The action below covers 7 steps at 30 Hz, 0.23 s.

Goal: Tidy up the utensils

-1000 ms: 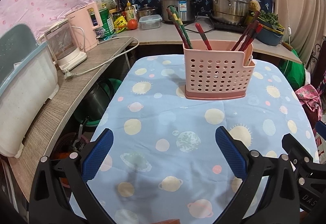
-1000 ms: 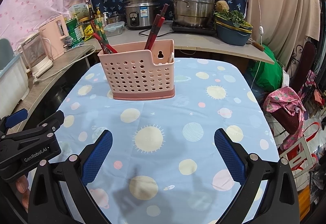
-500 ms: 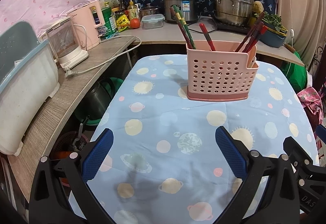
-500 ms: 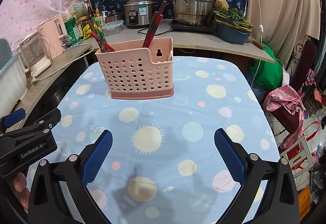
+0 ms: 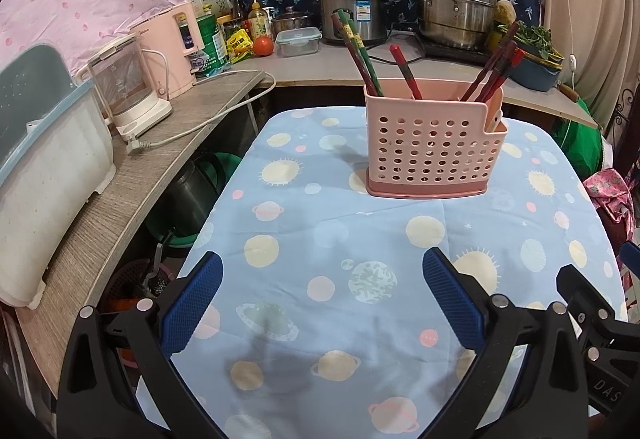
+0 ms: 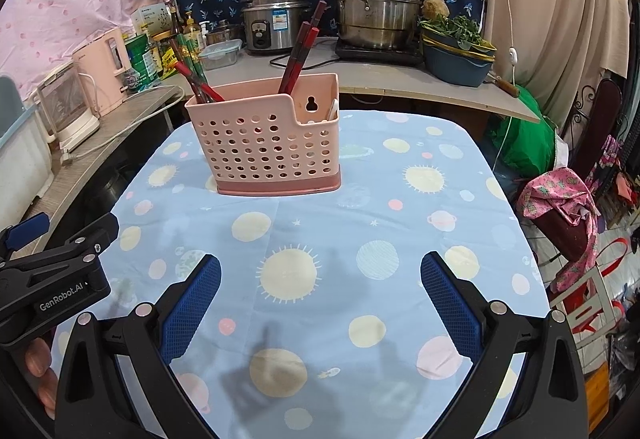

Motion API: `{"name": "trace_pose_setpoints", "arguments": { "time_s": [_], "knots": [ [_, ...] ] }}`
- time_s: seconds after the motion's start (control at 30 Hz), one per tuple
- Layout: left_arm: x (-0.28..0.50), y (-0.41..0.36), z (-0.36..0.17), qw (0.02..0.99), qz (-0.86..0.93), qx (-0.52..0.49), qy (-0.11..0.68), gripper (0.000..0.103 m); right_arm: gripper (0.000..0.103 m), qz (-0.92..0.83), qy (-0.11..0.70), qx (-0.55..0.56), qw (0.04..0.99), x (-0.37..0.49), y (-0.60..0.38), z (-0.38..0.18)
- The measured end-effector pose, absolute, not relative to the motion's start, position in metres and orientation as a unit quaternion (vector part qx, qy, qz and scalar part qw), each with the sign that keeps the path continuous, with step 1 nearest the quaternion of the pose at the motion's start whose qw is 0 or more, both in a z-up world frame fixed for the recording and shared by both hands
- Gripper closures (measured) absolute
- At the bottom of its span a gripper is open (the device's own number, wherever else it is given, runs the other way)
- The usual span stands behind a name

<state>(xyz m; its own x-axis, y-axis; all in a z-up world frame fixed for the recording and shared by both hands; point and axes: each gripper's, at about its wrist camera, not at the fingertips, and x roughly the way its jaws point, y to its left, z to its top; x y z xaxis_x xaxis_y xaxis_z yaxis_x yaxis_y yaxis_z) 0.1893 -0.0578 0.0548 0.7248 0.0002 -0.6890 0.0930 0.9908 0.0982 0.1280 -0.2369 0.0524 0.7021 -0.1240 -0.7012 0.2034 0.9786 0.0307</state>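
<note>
A pink perforated utensil holder (image 5: 434, 145) (image 6: 266, 145) stands upright on the table with the blue planet-print cloth (image 5: 360, 239) (image 6: 360, 223). Red and green chopsticks (image 5: 362, 51) (image 6: 302, 47) lean out of its compartments, and a pale utensil tip (image 6: 333, 108) shows in the small side pocket. My left gripper (image 5: 322, 297) hovers open over the near part of the cloth, well short of the holder. My right gripper (image 6: 320, 297) is open too, with nothing between its blue pads. The left gripper's body (image 6: 52, 279) shows at the right wrist view's left edge, held by a hand.
A wooden counter (image 5: 120, 175) runs along the left with a kettle (image 5: 128, 91) and a white bin (image 5: 44, 175). Behind the table a shelf carries a rice cooker (image 5: 354, 13), steel pots (image 5: 456, 11), jars and a bowl of greens (image 6: 456, 55). Bags (image 6: 560, 207) crowd the right side.
Both views have shifted slightly: the holder sits a little further right in the left wrist view and further left in the right wrist view. Both grippers stay open.
</note>
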Motion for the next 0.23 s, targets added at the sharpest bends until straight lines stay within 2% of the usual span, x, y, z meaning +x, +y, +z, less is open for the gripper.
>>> {"name": "trace_pose_setpoints", "arguments": {
  "time_s": [0.23],
  "knots": [
    [0.1894, -0.0598, 0.0553, 0.927, -0.026, 0.067, 0.369, 0.007, 0.007, -0.091, 0.376, 0.054, 0.921, 0.1305, -0.2393, 0.0507]
  ]
}}
